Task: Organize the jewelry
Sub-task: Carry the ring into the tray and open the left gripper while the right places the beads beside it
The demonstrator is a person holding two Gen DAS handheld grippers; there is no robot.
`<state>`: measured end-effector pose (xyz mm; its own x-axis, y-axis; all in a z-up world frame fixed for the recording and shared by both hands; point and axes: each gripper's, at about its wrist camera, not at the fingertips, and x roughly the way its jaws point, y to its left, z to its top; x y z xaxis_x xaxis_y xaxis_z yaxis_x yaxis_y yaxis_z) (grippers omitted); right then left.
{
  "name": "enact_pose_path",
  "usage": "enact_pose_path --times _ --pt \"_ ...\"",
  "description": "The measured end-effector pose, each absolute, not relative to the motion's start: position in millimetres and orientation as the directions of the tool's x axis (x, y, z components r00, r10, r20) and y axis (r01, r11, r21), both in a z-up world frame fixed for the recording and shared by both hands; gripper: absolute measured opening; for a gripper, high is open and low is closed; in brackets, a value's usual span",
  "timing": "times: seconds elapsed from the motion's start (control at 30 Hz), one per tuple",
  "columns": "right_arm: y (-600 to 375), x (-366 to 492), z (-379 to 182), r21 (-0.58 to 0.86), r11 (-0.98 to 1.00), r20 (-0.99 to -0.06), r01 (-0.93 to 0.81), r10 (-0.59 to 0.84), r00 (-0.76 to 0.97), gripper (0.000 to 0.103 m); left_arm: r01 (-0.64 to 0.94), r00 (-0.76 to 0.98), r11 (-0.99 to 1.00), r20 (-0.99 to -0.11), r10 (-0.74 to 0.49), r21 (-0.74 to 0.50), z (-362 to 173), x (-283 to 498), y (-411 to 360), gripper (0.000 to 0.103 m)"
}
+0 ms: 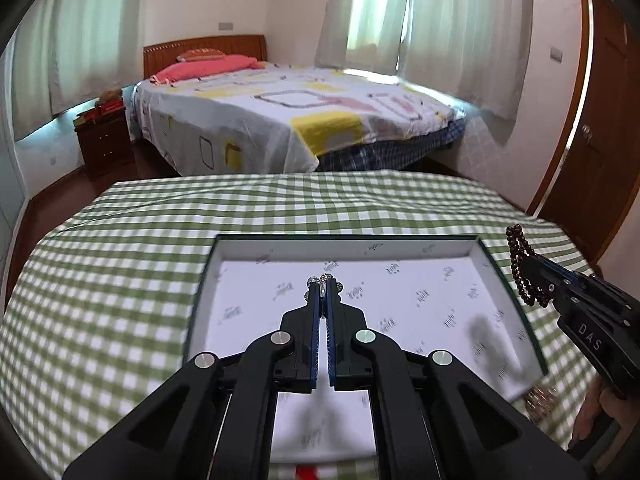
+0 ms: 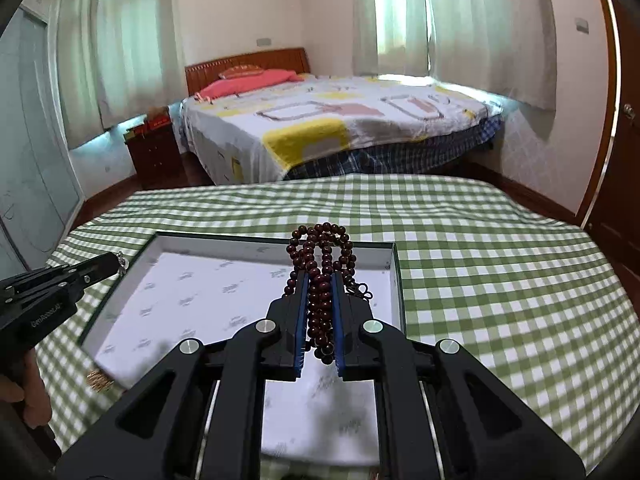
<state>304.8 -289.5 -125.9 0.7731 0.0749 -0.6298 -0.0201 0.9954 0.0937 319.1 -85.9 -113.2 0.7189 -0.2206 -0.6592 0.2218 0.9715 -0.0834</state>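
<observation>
While both grippers hover over the tray [image 1: 516, 280] on the counter | left gripper [image 1: 323, 284] pinches silver bead bracelet [image 1: 322, 280] by the tips | right gripper [image 2: 320, 280] clamps dark bead strand [image 2: 320, 264], loops dangling, could snag the rim or slip.

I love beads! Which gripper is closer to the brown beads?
Right. The right gripper is shut on the brown beads, touching them. The left gripper is apart, off to their left, pinching small silver beads.

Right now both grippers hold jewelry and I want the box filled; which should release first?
Left hand-held gripper: its silver beaded piece hangs over the box middle, while the right holds dark beads nearer its edge.
</observation>
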Motion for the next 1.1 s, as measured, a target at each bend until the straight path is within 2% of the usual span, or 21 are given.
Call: enact_pose_path --times 0.43,0.67,0.7,0.77,0.83,1.1 --pt "-295.3 383.3 -177.1 0.095 0.995 -0.803 -0.015 0.086 0.590 0.011 0.210 0.541 0.974 -0.820 -0.188 -0.085 -173.1 401.4 -115.2 0.003" --pt "-293.9 391.8 -188.9 0.097 0.995 -0.834 -0.010 0.087 0.544 0.015 0.227 0.539 0.973 -0.827 -0.158 -0.038 -176.4 406.9 -123.1 0.006" --pt "-294.2 391.9 -188.2 0.096 0.995 -0.834 -0.010 0.086 0.546 0.022 0.228 0.541 0.973 -0.826 -0.159 -0.038 -176.8 406.4 -123.0 0.007" --pt "-294.2 391.8 -187.4 0.089 0.996 -0.831 -0.008 0.079 0.551 0.032 0.225 0.540 0.974 -0.827 -0.155 -0.036 -178.9 406.5 -123.0 0.019" --pt "-294.8 391.8 -187.3 0.088 0.996 -0.829 -0.007 0.077 0.555 0.035 0.216 0.527 0.976 -0.836 -0.152 -0.042 -181.8 409.1 -123.4 0.044" --pt "-298.7 386.7 -179.0 0.085 0.996 -0.792 0.002 0.067 0.607 0.047 0.210 0.593 0.976 -0.787 -0.170 -0.052 -169.3 400.6 -121.3 0.060"
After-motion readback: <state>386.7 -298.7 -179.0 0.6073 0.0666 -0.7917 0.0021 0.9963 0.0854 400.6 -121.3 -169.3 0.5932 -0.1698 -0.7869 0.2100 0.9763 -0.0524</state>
